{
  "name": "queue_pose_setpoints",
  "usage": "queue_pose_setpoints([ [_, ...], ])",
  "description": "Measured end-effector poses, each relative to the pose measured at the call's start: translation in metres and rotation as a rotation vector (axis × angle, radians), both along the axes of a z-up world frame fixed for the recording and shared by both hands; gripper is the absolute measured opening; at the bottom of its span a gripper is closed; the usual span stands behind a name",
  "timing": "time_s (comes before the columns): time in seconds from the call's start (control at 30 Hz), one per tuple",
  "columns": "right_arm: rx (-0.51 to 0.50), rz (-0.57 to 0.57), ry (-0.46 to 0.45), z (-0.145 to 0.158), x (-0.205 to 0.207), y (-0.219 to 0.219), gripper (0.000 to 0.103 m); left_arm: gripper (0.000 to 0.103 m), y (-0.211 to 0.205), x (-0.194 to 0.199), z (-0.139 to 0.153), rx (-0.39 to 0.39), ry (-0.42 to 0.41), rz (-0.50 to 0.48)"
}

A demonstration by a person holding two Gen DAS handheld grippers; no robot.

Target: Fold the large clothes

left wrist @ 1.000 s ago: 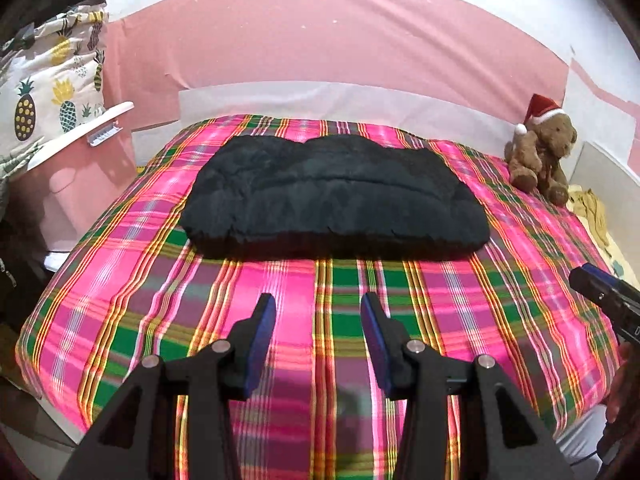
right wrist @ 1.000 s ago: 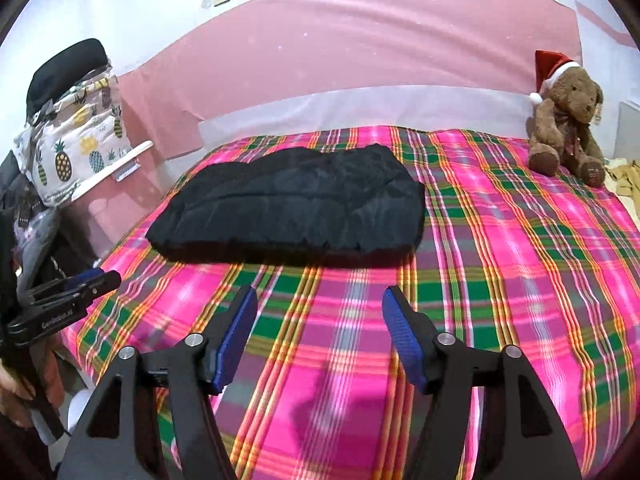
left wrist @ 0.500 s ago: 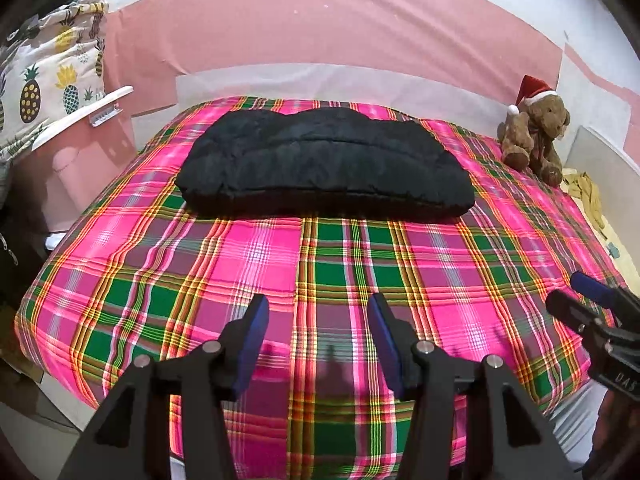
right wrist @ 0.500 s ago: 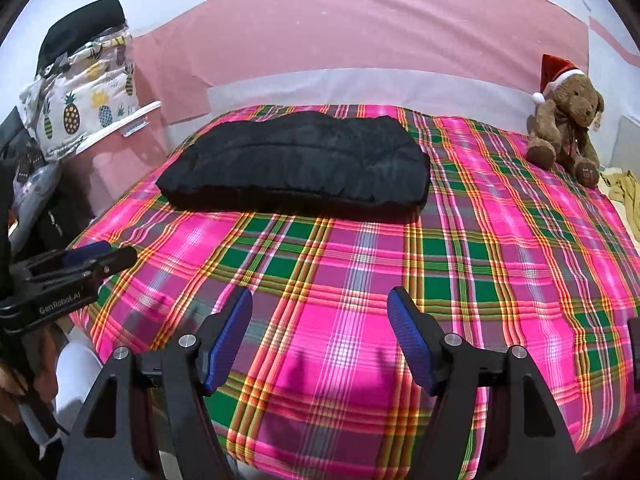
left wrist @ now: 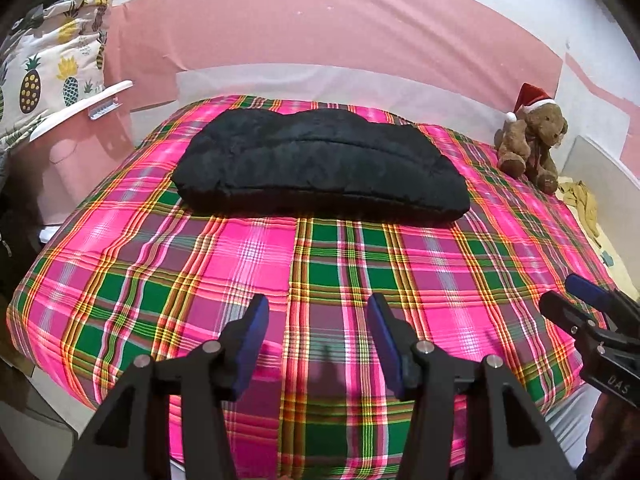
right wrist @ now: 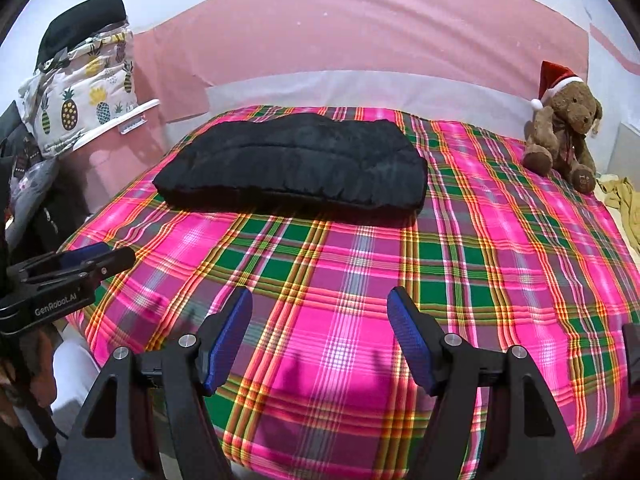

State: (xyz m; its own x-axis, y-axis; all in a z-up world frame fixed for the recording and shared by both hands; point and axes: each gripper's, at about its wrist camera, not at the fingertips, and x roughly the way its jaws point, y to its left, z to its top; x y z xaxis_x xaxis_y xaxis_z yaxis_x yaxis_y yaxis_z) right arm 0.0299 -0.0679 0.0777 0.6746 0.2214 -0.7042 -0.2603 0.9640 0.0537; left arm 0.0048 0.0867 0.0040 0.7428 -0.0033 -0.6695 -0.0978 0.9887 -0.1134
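Note:
A black padded garment point(left wrist: 320, 164) lies folded into a long flat bundle across the far half of the bed point(left wrist: 240, 264); the right wrist view has the garment point(right wrist: 296, 160) left of centre. My left gripper point(left wrist: 318, 304) hovers open over the bare plaid sheet near the bed's front edge, well short of the garment, with nothing between its blue pads. My right gripper point(right wrist: 320, 294) is open and empty too, over the sheet point(right wrist: 480, 240) to the right. Each view catches the other gripper at its side: the right gripper point(left wrist: 580, 308) and the left gripper point(right wrist: 100, 256).
A brown teddy bear point(left wrist: 532, 140) in a red Santa hat sits at the bed's far right corner, also visible as the bear point(right wrist: 568, 128). Pineapple-print fabric point(left wrist: 52, 76) is piled at the left. Yellow cloth point(right wrist: 624, 200) lies off the right side. A pink wall backs the bed.
Both grippers have drawn back from the garment toward the bed's near edge and dropped a little. The left jaws stand slightly wider. Over the last half second nothing has moved.

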Motion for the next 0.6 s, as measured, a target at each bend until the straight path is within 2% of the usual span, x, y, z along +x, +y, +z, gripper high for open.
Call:
queue_pose_setpoints([
  [0.6,-0.008,-0.002,0.009,-0.0008,0.0017,0.0017,0.070,0.053,-0.0007,-0.0007,-0.0030,-0.006,0.011,0.009],
])
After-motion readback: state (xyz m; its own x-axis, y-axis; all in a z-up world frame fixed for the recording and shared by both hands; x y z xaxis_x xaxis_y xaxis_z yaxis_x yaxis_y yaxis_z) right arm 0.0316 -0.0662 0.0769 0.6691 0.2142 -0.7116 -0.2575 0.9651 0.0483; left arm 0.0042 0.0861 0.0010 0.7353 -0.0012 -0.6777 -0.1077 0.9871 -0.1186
